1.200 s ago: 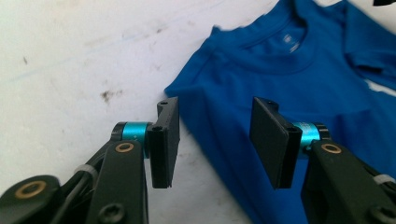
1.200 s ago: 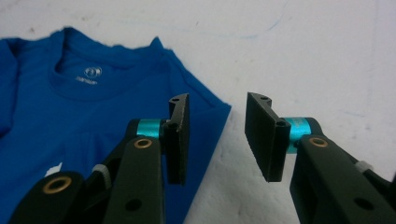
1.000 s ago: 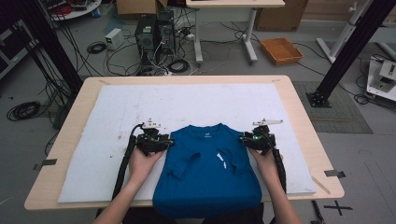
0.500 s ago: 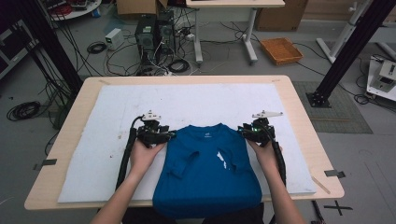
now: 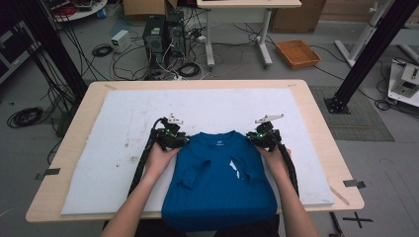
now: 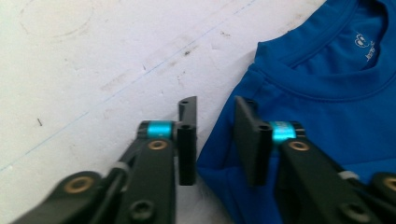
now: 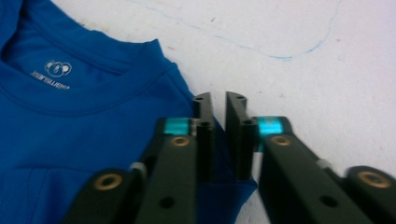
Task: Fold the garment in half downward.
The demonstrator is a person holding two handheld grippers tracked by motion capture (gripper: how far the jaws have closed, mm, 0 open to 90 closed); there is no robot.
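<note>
A blue T-shirt [image 5: 222,182] lies front-down on the white mat [image 5: 118,123], collar away from the person, both sleeves folded in over its back and its hem hanging over the near table edge. My left gripper [image 5: 179,139] is at the shirt's left shoulder. In the left gripper view, the left gripper [image 6: 215,105] stands open with the shoulder edge of the shirt [image 6: 327,93] reaching into the gap. My right gripper [image 5: 255,138] is at the right shoulder. In the right gripper view, the right gripper [image 7: 219,100] is nearly closed, pinching the shirt [image 7: 70,116] at its corner.
The mat covers most of the wooden table [image 5: 318,123], with stains left of the shirt. A small white tag [image 5: 234,169] lies on the shirt's back. Computers, cables, an orange tray [image 5: 297,53] and black frame legs stand on the floor beyond the table.
Both hands have pushed away from the person, sliding the shirt's shoulders farther up the mat. The left jaws now stand apart at the shoulder.
</note>
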